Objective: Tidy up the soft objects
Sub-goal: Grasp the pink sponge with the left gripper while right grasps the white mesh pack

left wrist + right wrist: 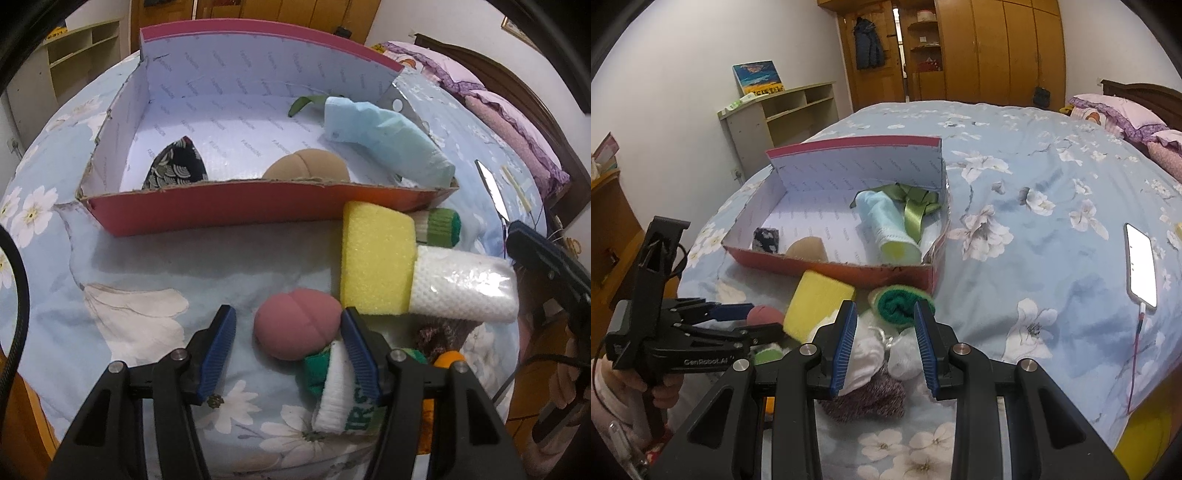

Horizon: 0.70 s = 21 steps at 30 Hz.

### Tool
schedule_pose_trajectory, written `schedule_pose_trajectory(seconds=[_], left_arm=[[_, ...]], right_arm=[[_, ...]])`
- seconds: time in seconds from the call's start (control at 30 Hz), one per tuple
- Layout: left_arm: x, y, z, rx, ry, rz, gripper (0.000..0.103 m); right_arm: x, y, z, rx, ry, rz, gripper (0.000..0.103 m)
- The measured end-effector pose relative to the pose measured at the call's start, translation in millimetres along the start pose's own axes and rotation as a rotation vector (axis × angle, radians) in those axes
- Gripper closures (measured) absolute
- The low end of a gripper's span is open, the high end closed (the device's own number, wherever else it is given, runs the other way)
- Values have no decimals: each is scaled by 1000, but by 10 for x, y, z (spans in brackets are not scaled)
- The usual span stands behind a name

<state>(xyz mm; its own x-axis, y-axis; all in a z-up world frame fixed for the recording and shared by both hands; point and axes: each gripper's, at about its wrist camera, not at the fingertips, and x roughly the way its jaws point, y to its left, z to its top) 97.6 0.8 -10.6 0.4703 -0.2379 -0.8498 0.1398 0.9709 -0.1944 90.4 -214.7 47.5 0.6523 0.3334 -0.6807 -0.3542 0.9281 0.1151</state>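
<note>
Soft objects are partly sorted already: inside the red box (221, 210) on the bed (1034, 184) we see a rolled light blue cloth (384, 136), a tan puff (306, 166), a dark patterned pouch (177, 166) and a green ribbon (916, 206). Roughly as many things are left outside, so we judge the task about half done. Waiting in front of the box are a pink puff (295, 325), a yellow sponge (376, 258), a wrapped white roll (465, 288), a green-and-white sock (439, 225), a second white and green sock (343, 387), and a speckled purple knit piece (868, 398) among white cloths. Our left gripper (290, 350) stands half open around the pink puff, the right pad close to it, the left pad clear, so nothing is gripped yet. Our right gripper (886, 343) hangs narrowly open and empty over the white cloths. Crowding is the snag: the white and green sock lies under the left gripper's right finger and could get pinched along. A lit phone (1141, 266) with its cable lies well apart.
</note>
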Motion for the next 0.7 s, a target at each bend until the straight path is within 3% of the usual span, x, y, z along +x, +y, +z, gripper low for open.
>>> schedule_pose_trajectory(seconds=[0.07, 0.47, 0.7], left_arm=[[-15, -2, 3, 1, -1, -24, 54], [-251, 61, -8, 3, -71, 14, 56], [-340, 195, 0, -25, -97, 42, 56]], right_arm=[[-1, 2, -18, 3, 6, 7, 70], [15, 1, -75, 27, 42, 41, 70], [84, 66, -123, 23, 74, 56, 63]])
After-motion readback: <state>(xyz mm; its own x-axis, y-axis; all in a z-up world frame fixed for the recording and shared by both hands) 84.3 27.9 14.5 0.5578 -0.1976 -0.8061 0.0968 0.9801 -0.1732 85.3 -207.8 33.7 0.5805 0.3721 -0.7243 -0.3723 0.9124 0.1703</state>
